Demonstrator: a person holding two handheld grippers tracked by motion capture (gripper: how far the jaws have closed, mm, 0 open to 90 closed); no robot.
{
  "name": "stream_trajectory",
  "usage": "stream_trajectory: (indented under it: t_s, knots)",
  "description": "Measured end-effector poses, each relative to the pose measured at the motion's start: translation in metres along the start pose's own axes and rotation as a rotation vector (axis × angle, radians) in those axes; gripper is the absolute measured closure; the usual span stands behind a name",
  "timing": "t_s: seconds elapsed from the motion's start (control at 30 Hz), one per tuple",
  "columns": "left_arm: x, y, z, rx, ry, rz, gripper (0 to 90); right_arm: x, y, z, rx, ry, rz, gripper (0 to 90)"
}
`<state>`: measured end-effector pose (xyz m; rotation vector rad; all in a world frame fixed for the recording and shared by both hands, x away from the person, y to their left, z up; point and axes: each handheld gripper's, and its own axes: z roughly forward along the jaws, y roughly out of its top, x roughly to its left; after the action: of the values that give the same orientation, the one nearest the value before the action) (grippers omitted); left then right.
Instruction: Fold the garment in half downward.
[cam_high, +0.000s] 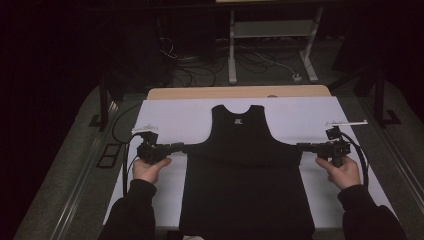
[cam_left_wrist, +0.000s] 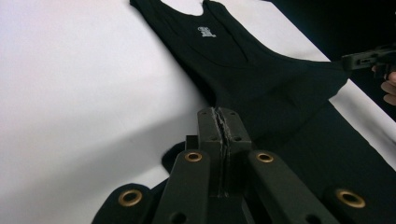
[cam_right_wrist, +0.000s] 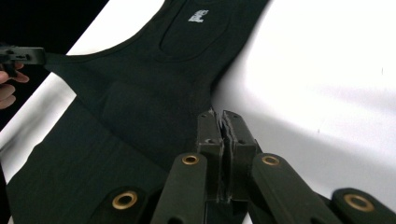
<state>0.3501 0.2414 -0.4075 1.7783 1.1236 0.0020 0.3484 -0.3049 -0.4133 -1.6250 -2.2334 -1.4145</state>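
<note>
- The lower hem of the black vest (cam_high: 247, 170) runs off the bottom of the high view, and both of the person's sleeves are cut there too.
- The room behind the desk (cam_high: 165, 120) is too dark to read beyond a pale metal frame (cam_high: 272, 30) and loose cables on the floor.
- The small white label (cam_left_wrist: 206, 31) under the vest's neckline is too small to read.
- One vest, two claws, two hands.
- The vest is soft, matte knit, sleeveless with a scooped neck; it lies flat and face up in the middle of the white-covered desk, neck pointing away from the person.
- Left claw (cam_high: 181, 146): jaws pressed together, clamped on the vest's left side edge below the armhole.
- Right claw (cam_high: 302, 146): jaws together likewise, pinching the vest's right side edge.
- In both gripper views the jaws are black, hard, with brass-ringed holes.
</note>
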Motion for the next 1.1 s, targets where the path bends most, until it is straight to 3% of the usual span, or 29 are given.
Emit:
stream_trajectory:
  t_s: [0.17, 0.83, 1.1]
  knots:
    - [-0.004, -0.011, -0.003, 0.021, -0.009, -0.037, 87.6, 0.002, -0.009, -0.004, 0.012, -0.006, 0.017, 85.5]
    - [-0.011, -0.038, -0.006, 0.131, 0.000, -0.047, 87.4, 0.004, -0.032, -0.009, 0.076, 0.004, 0.036, 85.3]
    - [-0.015, -0.041, -0.008, 0.126, 0.002, -0.041, 87.5, 0.007, -0.039, -0.011, 0.091, 0.003, 0.033, 85.3]
